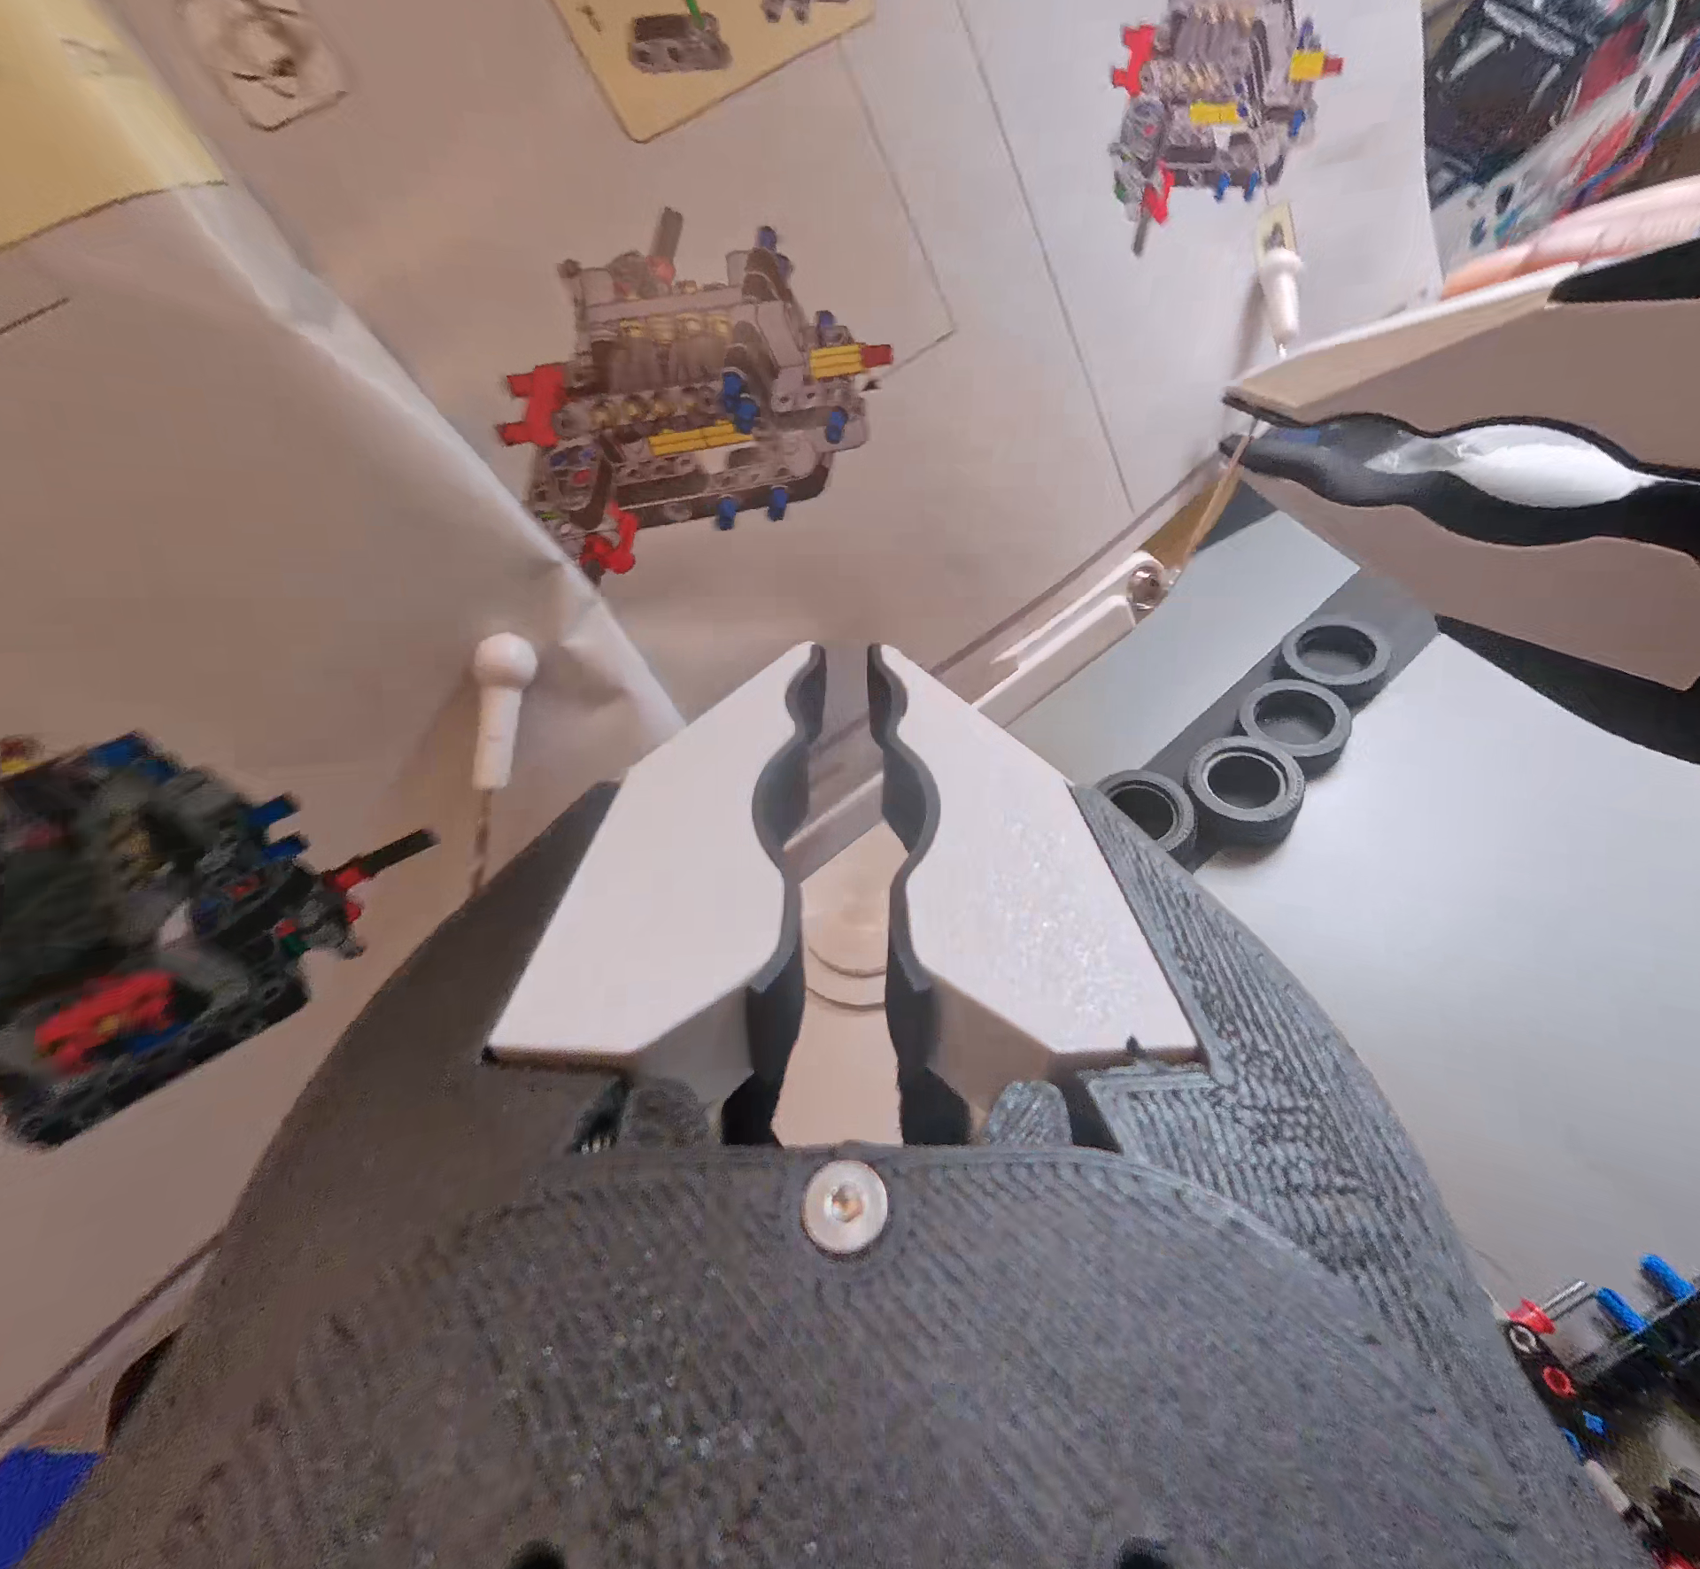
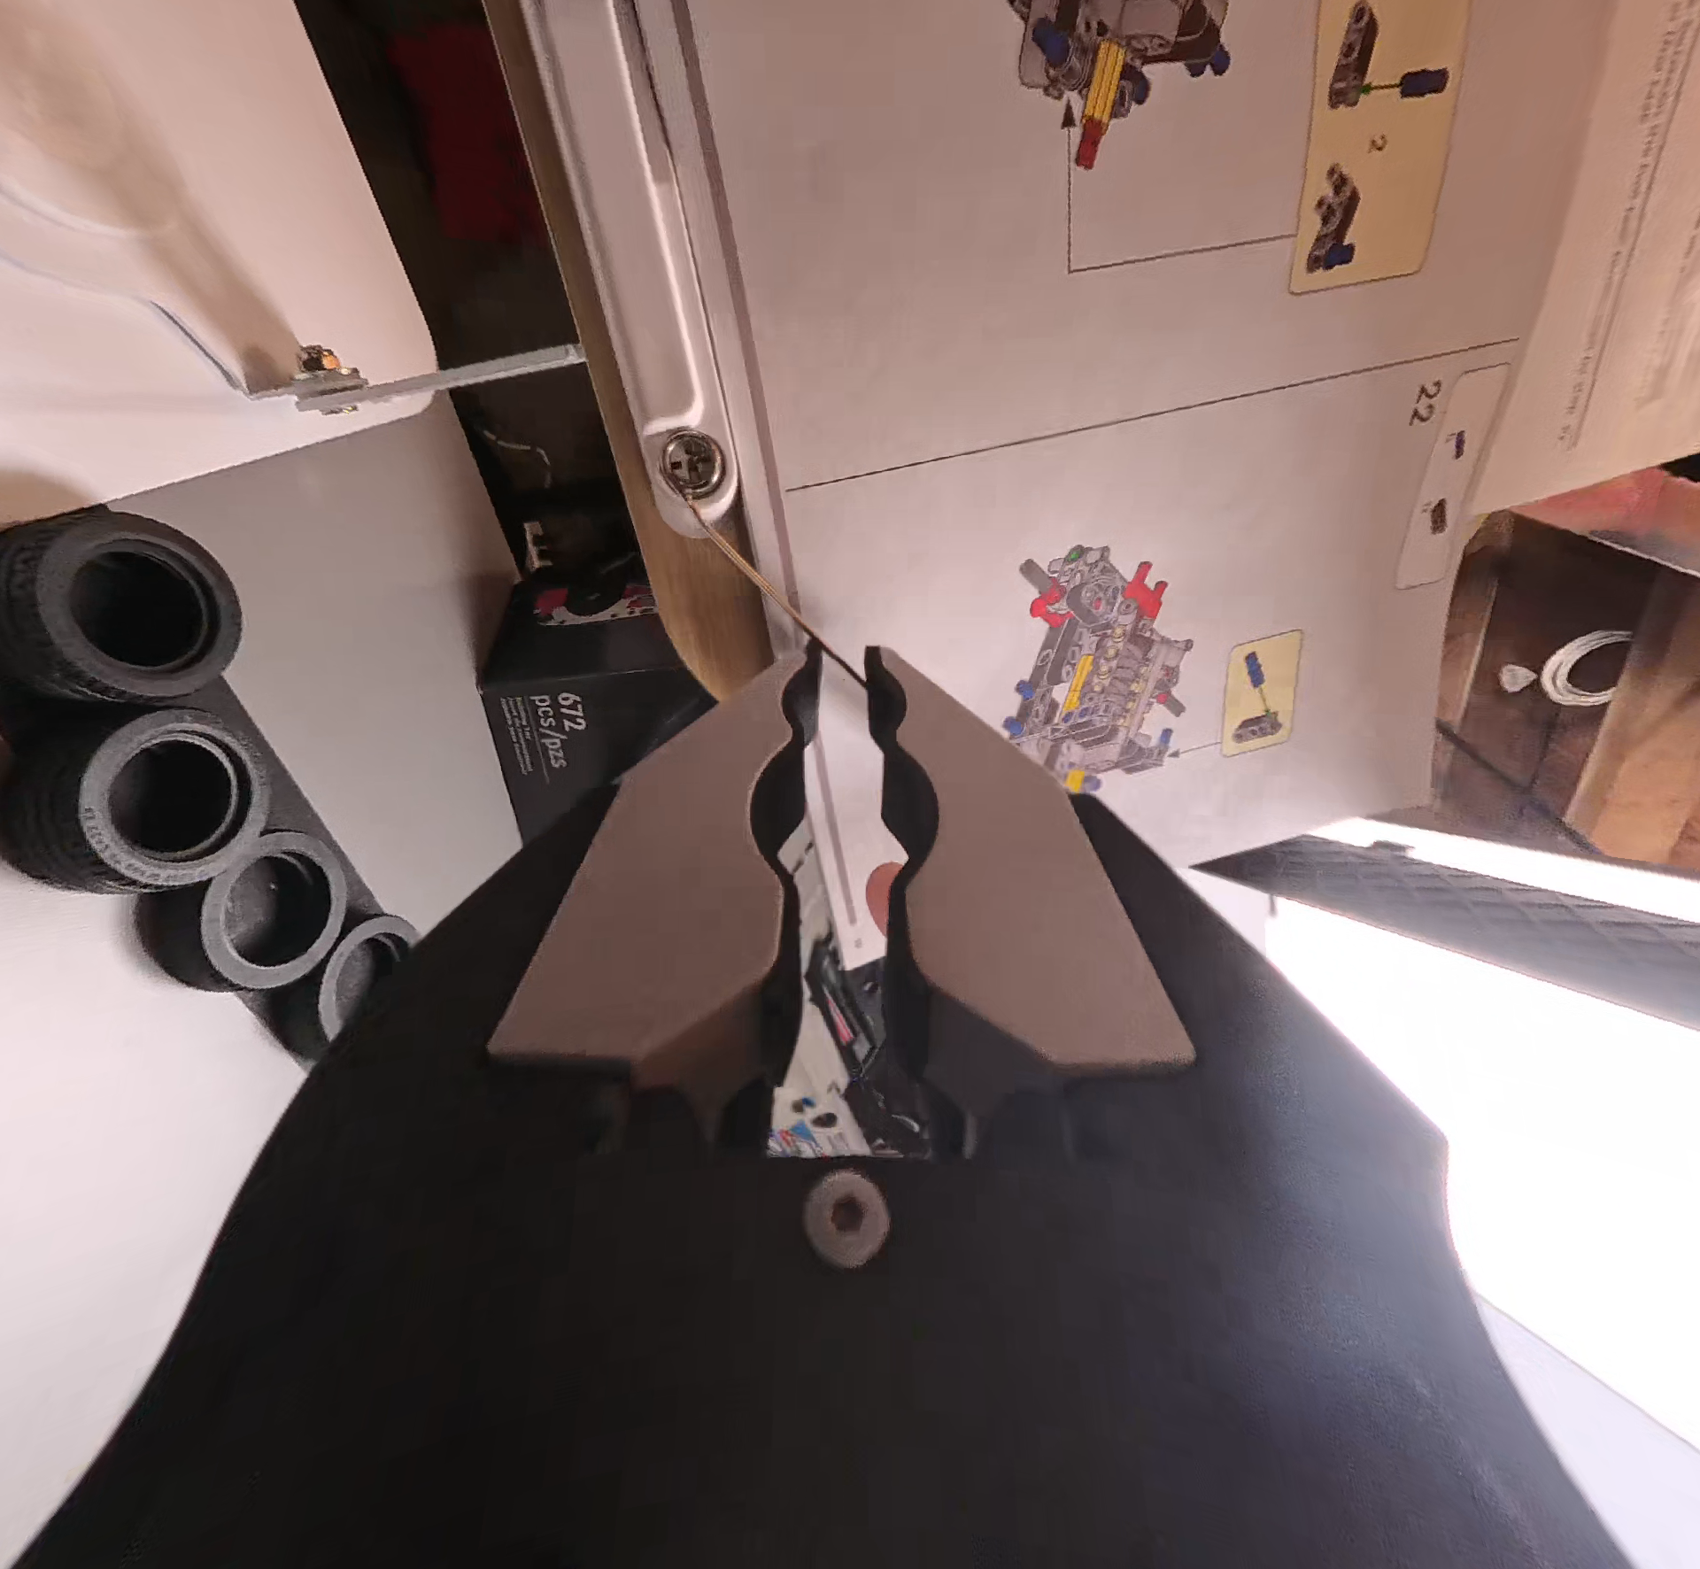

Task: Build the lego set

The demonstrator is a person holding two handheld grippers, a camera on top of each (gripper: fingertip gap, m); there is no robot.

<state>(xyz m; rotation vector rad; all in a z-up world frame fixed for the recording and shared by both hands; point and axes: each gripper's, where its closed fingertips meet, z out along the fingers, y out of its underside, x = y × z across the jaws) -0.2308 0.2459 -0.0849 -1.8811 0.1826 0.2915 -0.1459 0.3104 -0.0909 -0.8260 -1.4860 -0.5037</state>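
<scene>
An open instruction booklet (image 1: 736, 172) stands on a holder, and also shows in the right wrist view (image 2: 1058, 384). A partly built dark Lego model (image 1: 138, 927) with red and blue parts is at the left, blurred. My left gripper (image 1: 846, 655) is shut and empty, pointing at the holder's lower rail. My right gripper (image 2: 842, 660) is shut, its tips at the booklet's lower edge; it shows at the right of the left wrist view (image 1: 1237, 421). A thin cord (image 2: 763, 582) runs from a screw (image 2: 692, 462) to its tips; I cannot tell if it is gripped.
Several black tyres (image 1: 1242, 775) sit in a row on the white table, and also show in the right wrist view (image 2: 156, 789). A dark box (image 2: 570, 715) stands behind them. White pins (image 1: 501, 697) hang over the pages. More Lego parts (image 1: 1619, 1359) lie at the lower right. About 5 cm separates my right fingertips from the screw (image 2: 692, 462). It turns up in the left wrist view (image 1: 1141, 583) as well.
</scene>
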